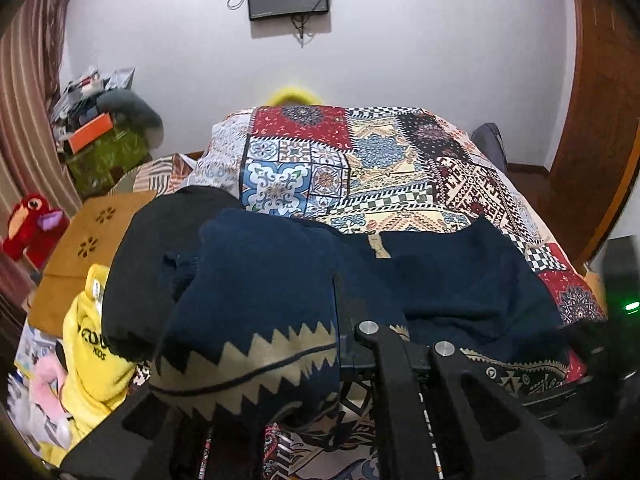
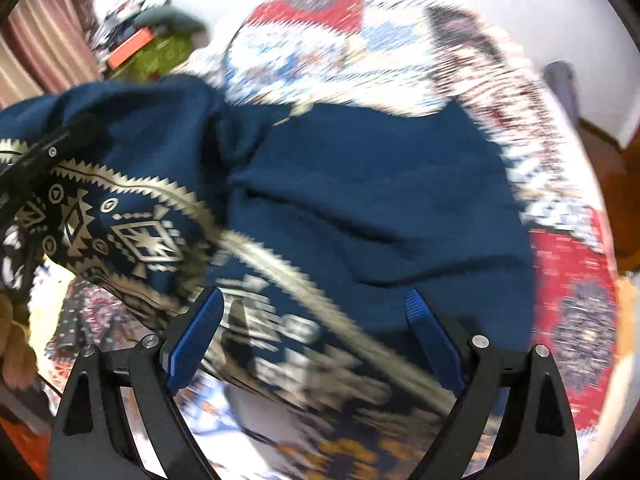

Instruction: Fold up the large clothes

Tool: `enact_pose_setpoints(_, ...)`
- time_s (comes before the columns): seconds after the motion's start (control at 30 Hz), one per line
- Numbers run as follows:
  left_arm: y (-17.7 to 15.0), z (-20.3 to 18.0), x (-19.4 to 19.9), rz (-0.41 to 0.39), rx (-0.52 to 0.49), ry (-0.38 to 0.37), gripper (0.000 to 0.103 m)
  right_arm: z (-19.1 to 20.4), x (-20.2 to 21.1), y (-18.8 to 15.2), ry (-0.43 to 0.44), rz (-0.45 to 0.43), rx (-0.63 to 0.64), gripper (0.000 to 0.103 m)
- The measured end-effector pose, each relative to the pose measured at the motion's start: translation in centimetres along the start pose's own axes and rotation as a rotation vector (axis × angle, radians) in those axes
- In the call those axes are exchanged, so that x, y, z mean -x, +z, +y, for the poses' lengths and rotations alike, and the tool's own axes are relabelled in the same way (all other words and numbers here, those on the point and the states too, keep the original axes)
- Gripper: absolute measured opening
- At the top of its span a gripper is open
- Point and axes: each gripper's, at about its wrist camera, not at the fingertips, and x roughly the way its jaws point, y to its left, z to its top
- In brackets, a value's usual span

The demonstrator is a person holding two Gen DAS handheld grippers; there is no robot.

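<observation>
Navy sweater mid-fold on the patchwork bed, left claw clamped on it, right claw wide and empty.

The navy sweater (image 1: 440, 272) with the beige zigzag band lies across the patchwork bedspread (image 1: 360, 160). One part of it is bunched up and draped right over the left gripper (image 1: 340, 344), which is clenched on that fabric, so the cloth hangs down in front of its jaws. The right gripper (image 2: 316, 312) hovers just above the patterned hem, blue pads (image 2: 420, 316) spread apart, nothing pinched between them; that view is pretty blurry. To the left of the left claw sits a black garment (image 1: 160, 248), then a yellow garment (image 1: 92, 352), a brown cardboard sheet (image 1: 84, 248) and a red plush bird (image 1: 32, 224) further out.
</observation>
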Motion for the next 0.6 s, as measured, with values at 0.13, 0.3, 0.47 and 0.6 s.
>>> enact_pose_setpoints(0.13, 0.3, -1.7, 0.3, -0.006, -0.046, 0.009, 0.007, -5.1, 1.5, -2.4, -0.125, -0.013, -0.072, 0.091)
enact_pose_setpoints(0.3, 0.9, -4.8, 0.8, -0.017, -0.119, -0.027, 0.007, -9.8, -1.1, -4.8, -0.110, 0.085, -0.201, 0.091)
enact_pose_setpoints(0.47, 1.4, -11.2, 0.9, -0.018, -0.241, -0.135, 0.007, -10.1, -3.4, -5.5, -0.059, 0.109, -0.237, 0.092)
enact_pose_setpoints(0.6, -0.1, -16.5, -1.0, 0.075, -0.361, -0.275, 0.008, -10.2, -3.4, -5.2, -0.047, 0.110, -0.236, 0.092)
